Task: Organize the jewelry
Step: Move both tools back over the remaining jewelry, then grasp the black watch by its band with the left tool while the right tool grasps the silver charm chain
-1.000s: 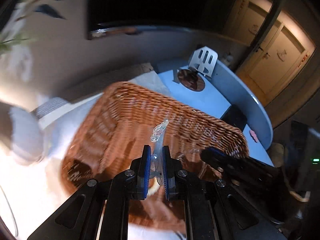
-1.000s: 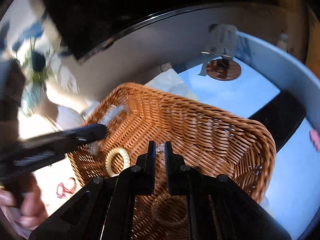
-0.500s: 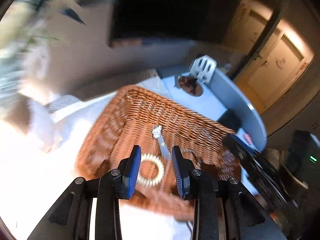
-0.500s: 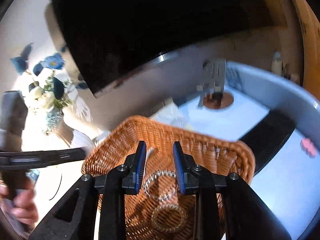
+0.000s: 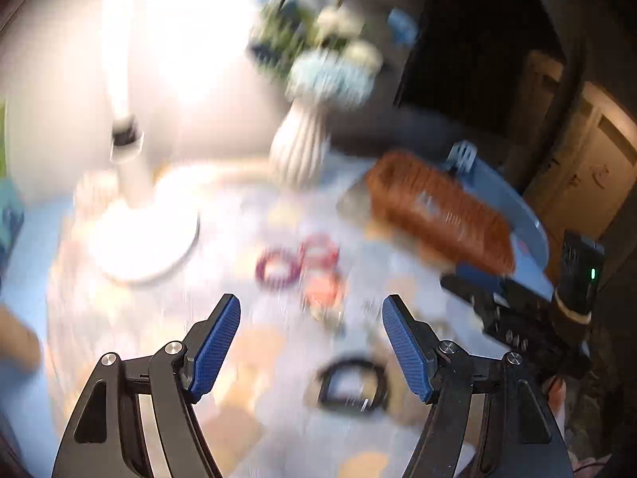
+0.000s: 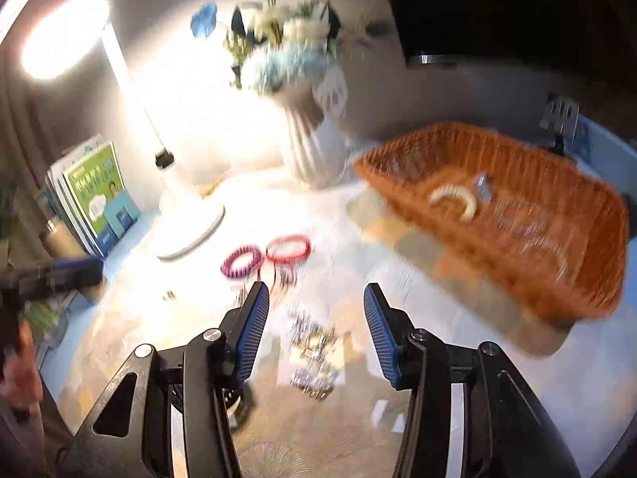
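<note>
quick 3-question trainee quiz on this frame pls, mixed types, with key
1. True or false: the left gripper is clamped on a bracelet.
2. Which is already inside the wicker basket? A) the red bracelet B) the cream bracelet C) the purple bracelet
3. Fill in: the white vase of flowers stands between the basket and the desk ____.

Key
1. False: its jaws are opening and nothing is between them.
2. B: the red and purple ones lie on the table, beyond the right gripper.
3. lamp
</note>
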Tool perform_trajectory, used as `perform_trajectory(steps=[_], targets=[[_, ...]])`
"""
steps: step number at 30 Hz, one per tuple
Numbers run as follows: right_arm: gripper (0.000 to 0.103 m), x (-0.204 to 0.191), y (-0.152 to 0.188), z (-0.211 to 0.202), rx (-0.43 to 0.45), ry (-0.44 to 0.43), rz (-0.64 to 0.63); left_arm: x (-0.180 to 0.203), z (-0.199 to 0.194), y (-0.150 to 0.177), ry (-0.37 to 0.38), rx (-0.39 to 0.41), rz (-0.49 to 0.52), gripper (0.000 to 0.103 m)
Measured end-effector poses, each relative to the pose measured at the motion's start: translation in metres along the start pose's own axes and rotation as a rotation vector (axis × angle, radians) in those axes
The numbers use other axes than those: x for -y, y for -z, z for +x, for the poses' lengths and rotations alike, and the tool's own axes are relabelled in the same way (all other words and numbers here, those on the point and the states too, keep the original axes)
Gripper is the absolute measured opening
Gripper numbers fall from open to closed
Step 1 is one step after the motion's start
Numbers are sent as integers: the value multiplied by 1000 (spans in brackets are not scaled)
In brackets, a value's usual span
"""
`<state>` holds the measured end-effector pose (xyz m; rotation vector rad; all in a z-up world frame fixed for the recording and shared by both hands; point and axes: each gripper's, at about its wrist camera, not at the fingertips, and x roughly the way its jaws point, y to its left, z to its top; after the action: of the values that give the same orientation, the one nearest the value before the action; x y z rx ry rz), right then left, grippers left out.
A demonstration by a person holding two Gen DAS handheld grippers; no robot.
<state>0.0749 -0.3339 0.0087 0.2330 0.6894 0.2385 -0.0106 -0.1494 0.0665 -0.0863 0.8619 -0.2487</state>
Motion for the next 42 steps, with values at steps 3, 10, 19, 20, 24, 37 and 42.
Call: perform_trajectory(steps=[3,10,19,20,24,37,42], targets=[[53,-5,6,12,-20,80,-30,-10,26,45,16,-88,-30,75],[53,15,11,23,-87,-7,48,-18,55,25,244,-173,-24,75],[53,41,10,24,-98,-87,191,-1,121,5,249,-475,113,46],[53,39,10,24,-97,-84,183,2,122,6,254,-478,122,46],[53,25,10,25,-99,-57,120,19,119,14,182,-451,197,33],[38,-9,29,42,-267,-5,-64,-61,96,33,276,-266,-7,12],[12,-36,36,50,-281,100,-202,-67,97,43,369,-188,-50,14]])
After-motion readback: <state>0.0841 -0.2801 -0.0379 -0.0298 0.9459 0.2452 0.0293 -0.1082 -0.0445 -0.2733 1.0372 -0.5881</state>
